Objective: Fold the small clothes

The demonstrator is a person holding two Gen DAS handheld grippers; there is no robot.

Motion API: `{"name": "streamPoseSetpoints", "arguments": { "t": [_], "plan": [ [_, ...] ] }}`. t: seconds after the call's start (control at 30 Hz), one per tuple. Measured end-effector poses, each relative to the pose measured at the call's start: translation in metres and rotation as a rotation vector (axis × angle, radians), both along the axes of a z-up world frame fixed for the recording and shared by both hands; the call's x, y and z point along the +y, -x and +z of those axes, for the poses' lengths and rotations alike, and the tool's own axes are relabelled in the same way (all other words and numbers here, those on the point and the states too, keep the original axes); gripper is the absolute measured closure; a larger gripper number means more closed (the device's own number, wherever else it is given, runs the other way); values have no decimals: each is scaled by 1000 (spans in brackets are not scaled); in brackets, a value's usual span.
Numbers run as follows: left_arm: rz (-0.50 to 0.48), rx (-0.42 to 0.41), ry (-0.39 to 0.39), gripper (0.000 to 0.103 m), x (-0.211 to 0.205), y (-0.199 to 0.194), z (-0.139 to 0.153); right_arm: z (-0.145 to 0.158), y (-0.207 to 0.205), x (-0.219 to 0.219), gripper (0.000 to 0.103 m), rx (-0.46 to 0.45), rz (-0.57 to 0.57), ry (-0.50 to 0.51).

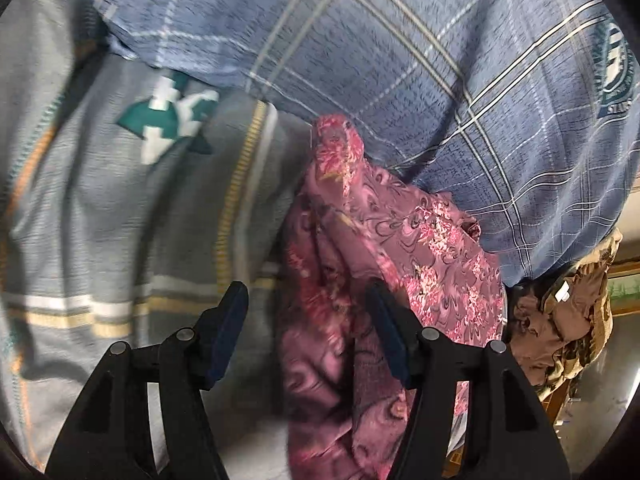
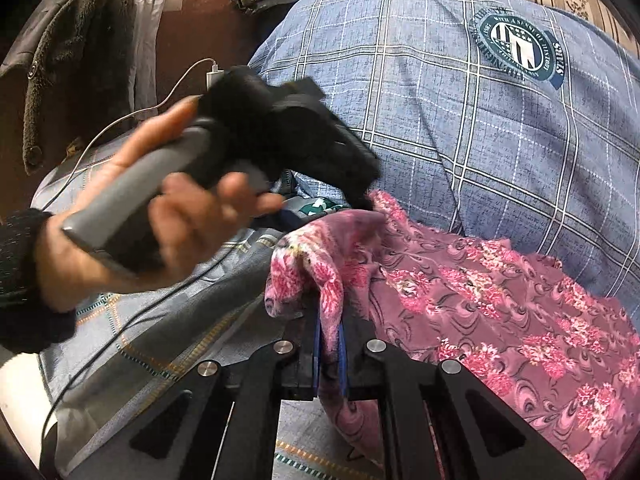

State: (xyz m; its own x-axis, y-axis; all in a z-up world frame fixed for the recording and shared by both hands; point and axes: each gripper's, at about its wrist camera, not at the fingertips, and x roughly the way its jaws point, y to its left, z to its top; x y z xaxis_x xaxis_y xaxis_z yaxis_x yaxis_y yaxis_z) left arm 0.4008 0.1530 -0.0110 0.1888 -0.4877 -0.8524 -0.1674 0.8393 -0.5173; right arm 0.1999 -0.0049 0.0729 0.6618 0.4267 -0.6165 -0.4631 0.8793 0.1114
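- Right gripper (image 2: 329,354): its two blue-padded fingers, at 6 o'clock in the right wrist view, are pressed together on a bunched fold of the pink floral garment (image 2: 480,300), which humps up over the fingertips.
- Left gripper (image 1: 308,320): in the left wrist view its black fingers stand wide apart at 6 o'clock, clamping nothing; the right-hand finger lies against the cloth, the other over the grey bedsheet (image 1: 100,220).
- The pink floral garment (image 1: 360,280) is mauve with bright pink flower sprays and dark swirling lines, thin and heavily crumpled. In the left wrist view it runs from 6 o'clock up to a narrow peak near centre; in the right wrist view it spreads from centre toward 4 o'clock.
- In the right wrist view the person's left hand (image 2: 160,220) holds the other tool's grey handle at 9 o'clock, and that tool's nose meets the garment's upper edge.
- A blue plaid quilt (image 2: 460,100) with a round teal badge rises behind the garment, from 12 to 3 o'clock.
- The grey bedsheet carries yellow and white stripes and a teal motif.
- A brown crumpled cloth (image 1: 560,320) lies at 4 o'clock in the left wrist view, beside the garment.
- A white charging cable (image 2: 132,114) trails at 10 o'clock in the right wrist view.
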Motion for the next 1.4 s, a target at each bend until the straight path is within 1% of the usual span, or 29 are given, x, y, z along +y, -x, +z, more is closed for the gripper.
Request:
{"name": "streamPoseSetpoints", "arguments": {
  "t": [0.03, 0.1, 0.13, 0.17, 0.2, 0.23, 0.3, 0.37, 0.5, 0.57, 0.6, 0.63, 0.67, 0.7, 0.77, 0.9, 0.97, 1.07, 1.17, 1.23, 1.27, 1.3, 1.4],
  "plan": [
    [8, -3, 31, 42, 0, -1, 0, 0, 1, -1, 97, 2, -1, -6],
    [37, -52, 115, 42, 6, 1, 7, -1, 1, -4, 97, 9, -2, -19],
    [48, -71, 135, 41, 10, 2, 10, -2, 1, -5, 97, 12, -1, -25],
    [59, -93, 149, 36, 13, 3, 14, -3, 1, -6, 97, 13, 3, -27],
    [63, -105, 140, 33, 16, 3, 17, -4, 1, -6, 97, 13, 4, -26],
    [60, -106, 129, 33, 17, 3, 17, -5, 2, -6, 97, 15, 5, -28],
    [26, -98, 108, 33, 12, 3, 14, -7, 1, -6, 97, 21, 5, -38],
    [-5, -89, 107, 33, 5, 4, 9, -9, 2, -4, 97, 25, 5, -45],
    [-96, -52, 88, 33, -25, 3, -6, -10, 4, -1, 96, 25, 8, -40],
    [-117, -63, 59, 34, -33, 4, -4, -10, 3, -3, 96, 28, 4, -43],
    [-119, -90, 28, 38, -39, 4, -2, -10, 2, -3, 96, 30, 2, -46],
    [-118, -111, 9, 49, -43, 4, 0, -10, 2, -4, 96, 32, 0, -50],
    [-118, -128, -19, 78, -46, 5, 3, -9, 2, -5, 96, 32, -2, -52],
    [-117, -135, -50, 90, -49, 4, 6, -8, 2, -7, 96, 31, -5, -57],
    [-106, -143, -69, 92, -48, 7, 12, -5, 3, -11, 96, 27, -11, -73],
    [-98, -188, -101, 92, -62, 10, 33, 2, 6, -22, 97, 24, -24, -115],
    [-100, -206, -104, 92, -61, 13, 45, 7, 10, -32, 97, 23, -37, -146],
    [-113, -241, -104, 92, -75, 14, 65, 17, 18, -51, 97, 13, -58, -191],
    [-137, -274, -115, 93, -100, 15, 86, 25, 26, -76, 97, 6, -91, -234],
    [-165, -294, -123, 94, -124, 17, 98, 28, 33, -99, 97, 5, -127, -275],
    [-186, -304, -118, 98, -140, 18, 103, 29, 37, -111, 97, 6, -146, -293],
    [-206, -311, -121, 98, -155, 19, 107, 30, 40, -122, 97, 8, -164, -310],
    [-264, -347, -167, 99, -202, 22, 116, 29, 46, -158, 99, 17, -226, -373]
  ]
}}
